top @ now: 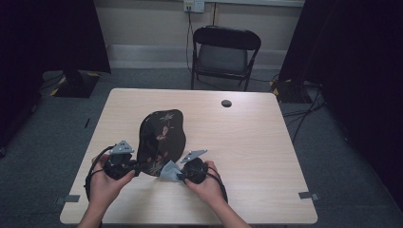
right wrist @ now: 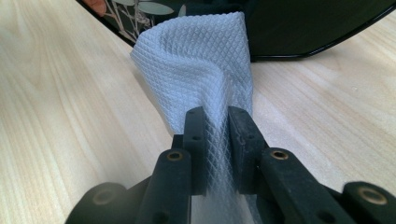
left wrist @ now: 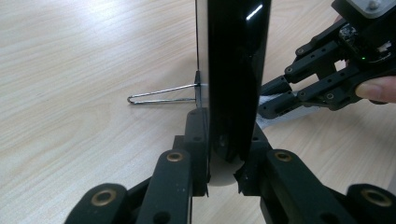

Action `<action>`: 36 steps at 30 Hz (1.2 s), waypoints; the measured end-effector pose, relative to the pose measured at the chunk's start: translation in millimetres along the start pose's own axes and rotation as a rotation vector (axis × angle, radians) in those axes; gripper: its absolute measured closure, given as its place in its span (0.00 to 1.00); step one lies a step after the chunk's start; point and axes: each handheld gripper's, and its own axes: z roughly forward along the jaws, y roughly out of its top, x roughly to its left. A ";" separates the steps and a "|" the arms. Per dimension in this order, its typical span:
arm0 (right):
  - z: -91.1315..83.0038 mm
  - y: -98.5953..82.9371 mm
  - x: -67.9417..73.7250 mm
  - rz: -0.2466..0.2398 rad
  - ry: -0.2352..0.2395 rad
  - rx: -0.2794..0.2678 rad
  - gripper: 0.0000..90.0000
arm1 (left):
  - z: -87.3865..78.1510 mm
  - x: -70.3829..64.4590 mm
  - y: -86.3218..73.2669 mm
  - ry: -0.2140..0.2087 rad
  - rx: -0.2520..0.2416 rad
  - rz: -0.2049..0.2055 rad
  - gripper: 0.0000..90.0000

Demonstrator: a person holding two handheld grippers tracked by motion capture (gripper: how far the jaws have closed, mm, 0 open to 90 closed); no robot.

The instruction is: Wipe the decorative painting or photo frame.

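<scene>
A glossy black lacquered tray point(top: 160, 137) with flower and butterfly patterns stands tilted on the table, its painted face toward the right. My left gripper point(top: 134, 167) is shut on the tray's near lower edge point(left wrist: 233, 93), seen edge-on between the jaws. A thin wire stand point(left wrist: 161, 95) juts from the tray's back onto the table. My right gripper point(top: 182, 176) is shut on a light blue-grey waffle-weave cloth point(right wrist: 201, 70), whose free end touches the tray's lower painted face point(right wrist: 317, 28). The cloth point(top: 169, 171) bunches between gripper and tray. In the left gripper view the right gripper point(left wrist: 275, 100) shows at right.
The light wooden table point(top: 247, 142) has a round cable hole point(top: 226, 103) near its far edge. A black folding chair point(top: 224, 54) stands behind the table. Cables trail on the grey floor at right.
</scene>
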 end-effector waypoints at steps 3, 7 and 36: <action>-4.3 -0.1 0.1 0.004 0.008 -0.012 0.88 | -0.5 0.0 0.0 -0.001 -0.002 -0.001 0.85; -17.4 3.9 0.4 -0.002 0.018 -0.038 0.88 | -1.2 0.0 -0.4 -0.003 -0.001 -0.006 0.84; -90.0 96.9 30.4 -0.120 0.048 -0.265 0.88 | -15.6 -3.4 -6.1 0.010 -0.007 -0.014 0.87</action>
